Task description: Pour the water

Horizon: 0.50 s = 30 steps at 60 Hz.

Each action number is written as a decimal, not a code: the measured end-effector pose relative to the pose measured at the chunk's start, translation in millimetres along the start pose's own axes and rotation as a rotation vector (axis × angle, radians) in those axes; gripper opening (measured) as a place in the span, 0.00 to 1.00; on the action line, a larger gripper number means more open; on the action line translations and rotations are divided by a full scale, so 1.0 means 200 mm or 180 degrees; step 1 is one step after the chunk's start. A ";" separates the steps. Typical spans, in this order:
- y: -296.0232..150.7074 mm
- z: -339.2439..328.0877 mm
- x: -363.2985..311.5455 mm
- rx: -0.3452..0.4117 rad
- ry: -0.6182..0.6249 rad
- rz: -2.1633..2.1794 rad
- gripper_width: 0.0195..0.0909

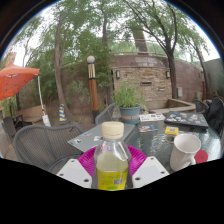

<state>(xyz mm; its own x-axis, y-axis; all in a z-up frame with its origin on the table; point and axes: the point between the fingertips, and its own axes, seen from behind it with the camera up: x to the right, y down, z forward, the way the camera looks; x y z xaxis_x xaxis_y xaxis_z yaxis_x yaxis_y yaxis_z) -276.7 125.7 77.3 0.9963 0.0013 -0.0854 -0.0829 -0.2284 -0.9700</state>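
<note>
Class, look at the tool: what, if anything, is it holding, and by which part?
The tool holds a plastic bottle, its fingers pressing the bottle's lower body from either side.

There was just the one camera, riding on the gripper (112, 172) and looking forward along its two fingers, low over a glass patio table (150, 138). It sat very close to a bottle (112, 158) between the fingers, with a white mug (183, 151) just off to the side. Farther out it faced a stone wall (150, 75) and trees (90, 30).
</note>
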 end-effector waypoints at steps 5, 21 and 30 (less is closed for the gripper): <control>-0.21 0.00 0.00 0.0069 -0.0200 0.0555 0.29; -0.59 -0.05 0.34 0.0246 -0.0976 0.4783 0.29; -0.57 -0.06 0.52 0.0183 -0.0931 0.6466 0.29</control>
<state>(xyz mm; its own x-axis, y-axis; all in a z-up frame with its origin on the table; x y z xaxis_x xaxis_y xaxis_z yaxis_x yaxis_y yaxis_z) -163.9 140.9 182.5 -0.5366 -0.0370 -0.8430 -0.8394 -0.0787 0.5377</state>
